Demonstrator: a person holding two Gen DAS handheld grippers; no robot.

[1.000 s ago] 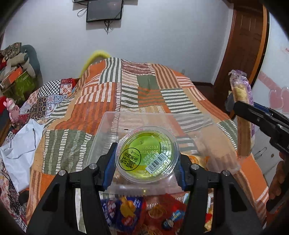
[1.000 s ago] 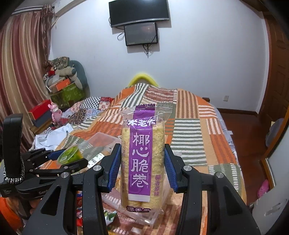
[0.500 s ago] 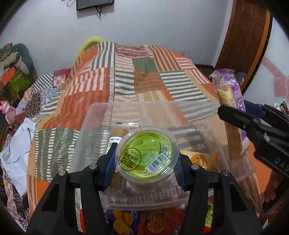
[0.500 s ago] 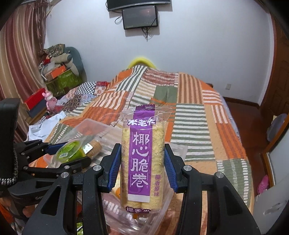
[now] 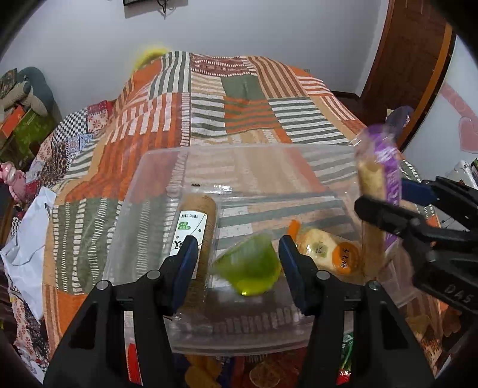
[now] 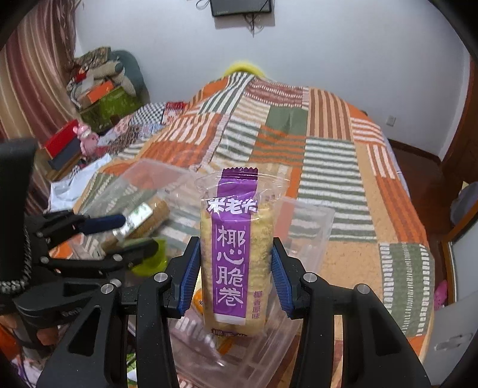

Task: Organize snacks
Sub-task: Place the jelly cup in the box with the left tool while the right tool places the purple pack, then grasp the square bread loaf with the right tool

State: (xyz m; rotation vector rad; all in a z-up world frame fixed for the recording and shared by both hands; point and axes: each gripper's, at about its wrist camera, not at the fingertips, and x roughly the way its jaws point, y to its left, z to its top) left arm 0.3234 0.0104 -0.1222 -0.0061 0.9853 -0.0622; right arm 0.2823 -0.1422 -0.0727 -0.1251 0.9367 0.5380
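Left wrist view looks down on a clear bin (image 5: 155, 185) resting on a bed with an orange, green and white striped patchwork quilt (image 5: 239, 98). The left hand-held gripper (image 5: 239, 262) has its blue pads spread apart, and a green jelly cup (image 5: 248, 267), blurred and tipped, sits free between them inside the bin. A brown roll (image 5: 198, 226) lies in the bin at left, and an orange-labelled pack (image 5: 328, 250) at right. The right hand-held gripper (image 6: 236, 274) is clamped on an upright purple-banded roll pack (image 6: 236, 253) over the bin's right side. More snack packets (image 5: 263, 370) lie below the bin's near edge. Behind the bed is a white wall (image 6: 343, 44) with a screen (image 6: 240, 7) mounted high, a striped curtain (image 6: 27, 74) and piled boxes (image 6: 104, 95) at left, and a wooden door (image 5: 403, 59) at right.
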